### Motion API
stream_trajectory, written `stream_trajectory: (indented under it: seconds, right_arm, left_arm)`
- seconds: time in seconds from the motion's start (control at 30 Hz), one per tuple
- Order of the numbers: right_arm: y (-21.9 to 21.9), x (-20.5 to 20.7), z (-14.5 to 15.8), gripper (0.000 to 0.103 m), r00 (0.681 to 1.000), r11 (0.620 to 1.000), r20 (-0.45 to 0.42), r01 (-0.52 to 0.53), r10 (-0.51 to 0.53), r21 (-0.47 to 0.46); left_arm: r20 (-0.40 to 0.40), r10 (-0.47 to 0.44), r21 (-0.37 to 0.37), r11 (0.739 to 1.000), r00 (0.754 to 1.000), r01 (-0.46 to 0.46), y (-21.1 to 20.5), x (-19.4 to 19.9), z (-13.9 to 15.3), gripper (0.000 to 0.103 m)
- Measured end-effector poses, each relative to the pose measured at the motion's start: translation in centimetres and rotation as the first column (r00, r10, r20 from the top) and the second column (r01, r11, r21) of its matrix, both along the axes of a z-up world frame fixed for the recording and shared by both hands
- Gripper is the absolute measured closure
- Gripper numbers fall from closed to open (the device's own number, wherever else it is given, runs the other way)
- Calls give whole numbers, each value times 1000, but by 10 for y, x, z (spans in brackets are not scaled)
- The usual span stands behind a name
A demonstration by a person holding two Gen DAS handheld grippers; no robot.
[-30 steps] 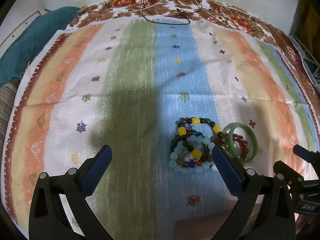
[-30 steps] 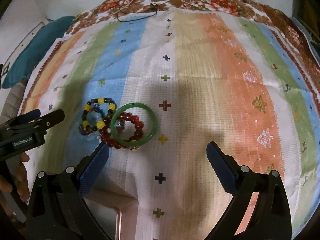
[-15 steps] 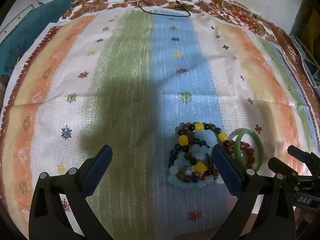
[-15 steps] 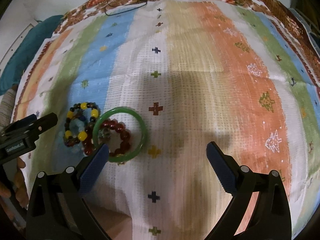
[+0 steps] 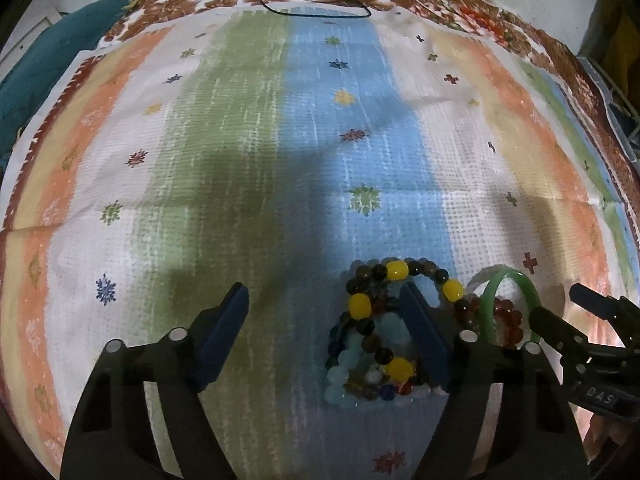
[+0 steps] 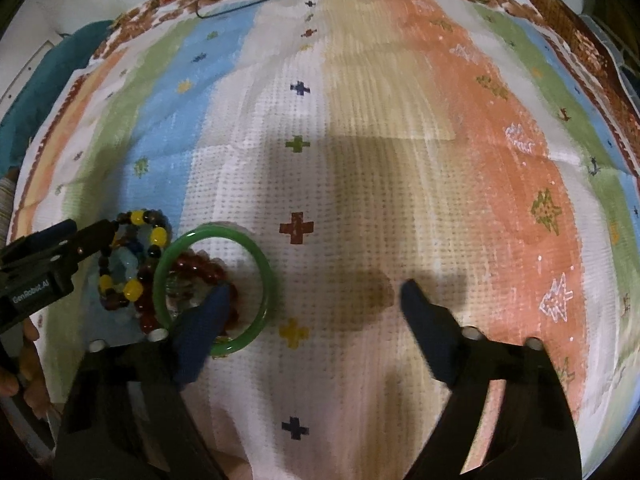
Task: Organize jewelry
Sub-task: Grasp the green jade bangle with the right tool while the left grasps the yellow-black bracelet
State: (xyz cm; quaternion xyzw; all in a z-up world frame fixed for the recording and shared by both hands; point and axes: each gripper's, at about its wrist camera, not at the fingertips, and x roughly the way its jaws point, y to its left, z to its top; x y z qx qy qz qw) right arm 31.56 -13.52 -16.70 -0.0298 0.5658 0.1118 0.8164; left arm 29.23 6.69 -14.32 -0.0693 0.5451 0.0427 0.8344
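Observation:
A pile of bead bracelets lies on the striped cloth (image 5: 240, 160). A dark one with yellow beads (image 5: 396, 270) rests on pale blue beads (image 5: 340, 376). Beside it, a green bangle (image 5: 512, 276) rings a red bead bracelet (image 5: 508, 316). My left gripper (image 5: 323, 291) is closing over the pile. Its right finger sits on the beads, and the pads press nothing. My right gripper (image 6: 315, 288) is closing too. Its left finger tip is inside the green bangle (image 6: 267, 280), over the red beads (image 6: 200, 266), so the bangle's right side lies between the jaws, ungripped.
A thin black cord (image 5: 320, 12) lies at the cloth's far edge. Teal fabric (image 5: 32, 72) bunches at the far left. In the right wrist view the left gripper's body (image 6: 44, 272) crosses the yellow-beaded bracelet (image 6: 158, 236), with a hand (image 6: 28, 360) below it.
Both grippers have sunk toward the jewelry, which now looms larger. Both pairs of jaws have narrowed. The right gripper's left finger now reaches inside the bangle.

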Motion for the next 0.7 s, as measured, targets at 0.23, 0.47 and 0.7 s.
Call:
stream_trajectory:
  seconds: [0.23, 0.47, 0.7]
  right_arm:
    - [1, 2, -6, 34, 1000, 1000, 7, 4, -4, -23]
    - [0, 2, -7, 62, 1000, 999, 21, -6, 7, -52]
    - [-6, 3, -5, 89, 999, 997, 38, -6, 9, -76]
  left_arm:
    - [-22, -10, 3, 1000, 1000, 10, 0, 5, -11, 50]
    - [-43, -3, 36, 999, 999, 4, 2, 5, -16, 84]
    - [-36, 27, 6, 1000, 999, -26, 12, -1, -10, 91]
